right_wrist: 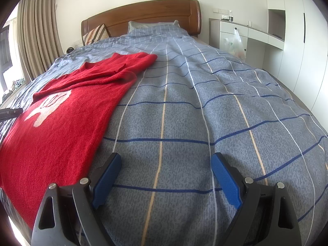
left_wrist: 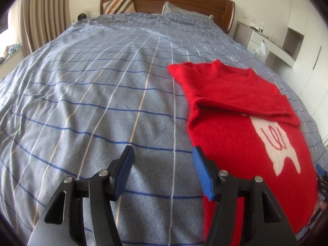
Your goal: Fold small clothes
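Observation:
A red knitted sweater [left_wrist: 242, 135] with a white figure on its front lies flat on the bed, its sleeves folded across the chest. It also shows in the right wrist view [right_wrist: 61, 123]. My left gripper [left_wrist: 163, 160] is open and empty, just left of the sweater's near hem. My right gripper [right_wrist: 165, 166] is open and empty, just right of the sweater over bare cover. The tip of the left gripper [right_wrist: 10, 111] shows at the left edge of the right wrist view.
The bed has a blue-grey checked cover [left_wrist: 92, 102], pillows and a wooden headboard [left_wrist: 164, 2]. Curtains [left_wrist: 37, 16] hang on the left. A white desk unit with a plastic bag [right_wrist: 235, 43] stands on the right.

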The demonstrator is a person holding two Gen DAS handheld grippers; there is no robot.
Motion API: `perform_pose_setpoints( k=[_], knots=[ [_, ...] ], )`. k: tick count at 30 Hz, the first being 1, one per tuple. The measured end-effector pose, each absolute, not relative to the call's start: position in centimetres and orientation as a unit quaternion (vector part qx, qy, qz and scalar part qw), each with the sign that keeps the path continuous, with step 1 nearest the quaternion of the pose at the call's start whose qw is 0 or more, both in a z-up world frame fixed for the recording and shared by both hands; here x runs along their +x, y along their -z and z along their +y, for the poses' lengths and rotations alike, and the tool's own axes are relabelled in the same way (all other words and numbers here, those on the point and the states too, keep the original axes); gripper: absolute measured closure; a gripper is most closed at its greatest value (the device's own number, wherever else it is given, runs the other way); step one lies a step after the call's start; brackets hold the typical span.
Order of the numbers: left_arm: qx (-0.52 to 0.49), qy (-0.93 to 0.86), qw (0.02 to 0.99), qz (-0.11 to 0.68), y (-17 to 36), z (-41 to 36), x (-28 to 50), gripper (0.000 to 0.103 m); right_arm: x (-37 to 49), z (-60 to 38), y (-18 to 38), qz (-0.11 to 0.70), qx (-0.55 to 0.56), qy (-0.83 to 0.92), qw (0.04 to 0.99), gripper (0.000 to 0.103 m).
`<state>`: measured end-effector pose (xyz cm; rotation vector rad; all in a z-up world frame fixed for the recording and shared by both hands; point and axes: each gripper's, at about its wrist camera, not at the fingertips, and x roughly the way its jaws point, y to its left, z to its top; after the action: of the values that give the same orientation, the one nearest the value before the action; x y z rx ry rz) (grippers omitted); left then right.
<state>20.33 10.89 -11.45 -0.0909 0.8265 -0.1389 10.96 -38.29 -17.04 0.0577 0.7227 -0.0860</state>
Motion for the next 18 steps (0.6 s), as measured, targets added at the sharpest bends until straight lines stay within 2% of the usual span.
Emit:
perform_pose_setpoints(
  k=[1, 4, 9, 15, 18],
  knots=[
    [-0.049, 0.061, 0.915, 0.395, 11.2, 11.5, 19.8, 0.026, 10.9, -38.3, 17.0, 0.353, 0.028, 0.042, 0.934, 0.014],
    [-0.054, 0.038, 0.925, 0.375, 10.5, 12.9, 18.8, 0.016, 11.0, -38.3, 17.0, 0.353, 0.028, 0.042, 0.934, 0.014],
    [-0.043, 0.015, 0.930, 0.365, 10.4, 13.8, 19.4, 0.011, 10.9, -38.3, 17.0, 0.353, 0.028, 0.042, 0.934, 0.014],
    [-0.026, -0.008, 0.923, 0.384, 13.7, 14.3, 20.2, 0.011, 10.9, -38.3, 17.0, 0.353, 0.028, 0.042, 0.934, 0.014],
    [-0.008, -0.007, 0.927, 0.374, 14.7, 13.8, 19.6, 0.006, 10.9, -38.3, 17.0, 0.353, 0.028, 0.042, 0.934, 0.014]
  ],
)
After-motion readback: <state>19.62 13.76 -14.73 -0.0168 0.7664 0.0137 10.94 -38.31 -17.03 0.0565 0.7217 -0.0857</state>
